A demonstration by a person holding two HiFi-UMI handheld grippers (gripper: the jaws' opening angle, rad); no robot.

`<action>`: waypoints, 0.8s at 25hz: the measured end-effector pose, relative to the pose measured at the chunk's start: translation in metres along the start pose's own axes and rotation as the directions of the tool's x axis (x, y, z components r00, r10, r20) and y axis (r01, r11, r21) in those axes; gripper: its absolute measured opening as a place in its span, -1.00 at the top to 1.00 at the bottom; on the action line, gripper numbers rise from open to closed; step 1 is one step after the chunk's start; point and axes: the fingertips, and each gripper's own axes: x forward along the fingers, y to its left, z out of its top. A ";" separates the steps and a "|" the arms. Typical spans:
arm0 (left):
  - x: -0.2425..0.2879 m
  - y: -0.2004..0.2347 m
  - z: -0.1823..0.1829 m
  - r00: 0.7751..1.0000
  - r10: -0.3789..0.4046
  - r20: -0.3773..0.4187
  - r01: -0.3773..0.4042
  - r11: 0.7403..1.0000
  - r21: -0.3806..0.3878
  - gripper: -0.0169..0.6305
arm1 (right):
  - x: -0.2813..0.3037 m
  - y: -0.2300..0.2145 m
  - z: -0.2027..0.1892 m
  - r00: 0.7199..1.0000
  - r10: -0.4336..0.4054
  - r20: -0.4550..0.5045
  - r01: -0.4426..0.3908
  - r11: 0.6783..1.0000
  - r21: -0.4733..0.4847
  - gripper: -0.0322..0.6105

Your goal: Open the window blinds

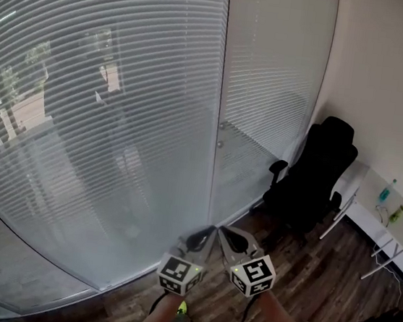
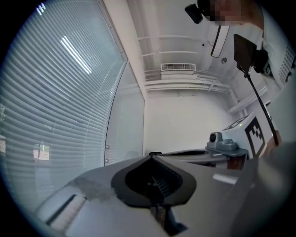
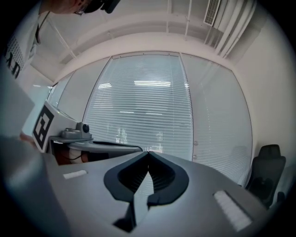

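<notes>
– Blinds [image 1: 99, 107], where?
– Left of the chair [image 1: 313, 174] and behind it, covering the whole window wall. There are two panels: the wide one is farther left of the chair and the narrow one is right behind it. A white post [image 1: 219, 100] stands between them.
– State?
– Down to the bottom, with the slats tilted nearly shut. Faint outdoor shapes show through the wide panel, and ceiling lights reflect in it.
– Left tongs [image 2: 151, 156]?
– Pressed together, tips meeting, nothing between them. They're left of the chair on the near side, held about level, aimed toward the foot of the post.
– Right tongs [image 3: 148, 152]?
– Same: pressed together and empty. They sit just beside the left tongs, on the chair's side. The two sets of tips are close together in the head view.
– Touching the blinds?
– No. Both sets stop short of them, and the gripper views show the slats well ahead.
– Hands?
– Forearms [image 1: 160, 319] run down behind the two marker cubes, on the near side of the chair.
– Rest of the room?
– The chair is a black office type in the corner. A white desk [image 1: 372, 199] stands right of the chair against the side wall. A teal bottle [image 1: 386, 192] and a yellow-green bottle [image 1: 399, 211] stand on it. A dark wood floor [image 1: 319, 273] lies under the chair.
</notes>
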 end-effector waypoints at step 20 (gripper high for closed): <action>0.096 0.067 0.009 0.999 -0.041 0.018 0.041 0.999 -0.025 0.97 | 0.075 -0.088 0.014 0.999 -0.045 -0.008 0.044 0.998 -0.038 0.87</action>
